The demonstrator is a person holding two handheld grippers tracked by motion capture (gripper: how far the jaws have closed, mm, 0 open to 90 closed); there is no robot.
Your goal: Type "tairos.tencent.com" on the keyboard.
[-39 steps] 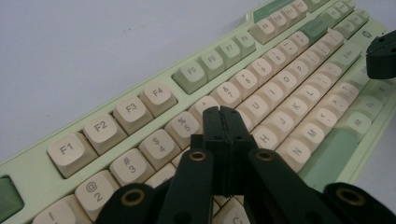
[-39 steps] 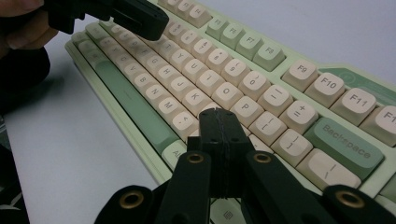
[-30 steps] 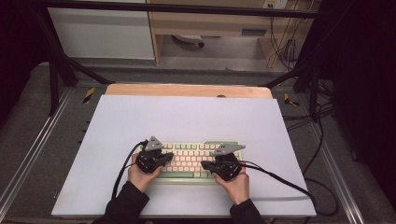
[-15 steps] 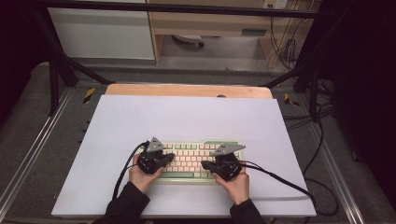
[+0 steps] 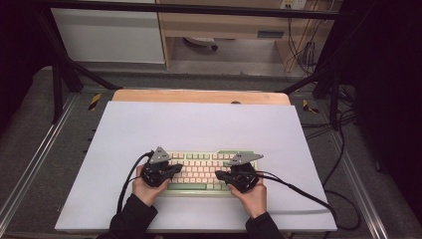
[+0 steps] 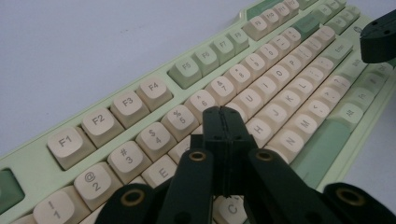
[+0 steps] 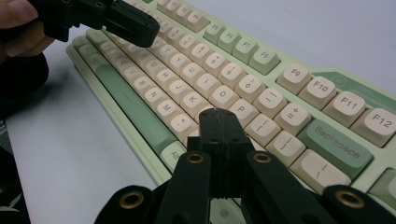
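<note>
The left gripper [image 6: 223, 114] has its jaws pressed together with nothing between them, its tip over the keys around T and G of the keyboard [image 6: 280, 79]. The right gripper [image 7: 223, 116] is likewise closed on nothing, its tip above the keys just below P and beside the L row. In the high view both hands hold the grippers over the pale green keyboard, which lies flat near the front of the white table sheet [image 5: 199, 124], left gripper at its left half, right gripper at its right half.
</note>
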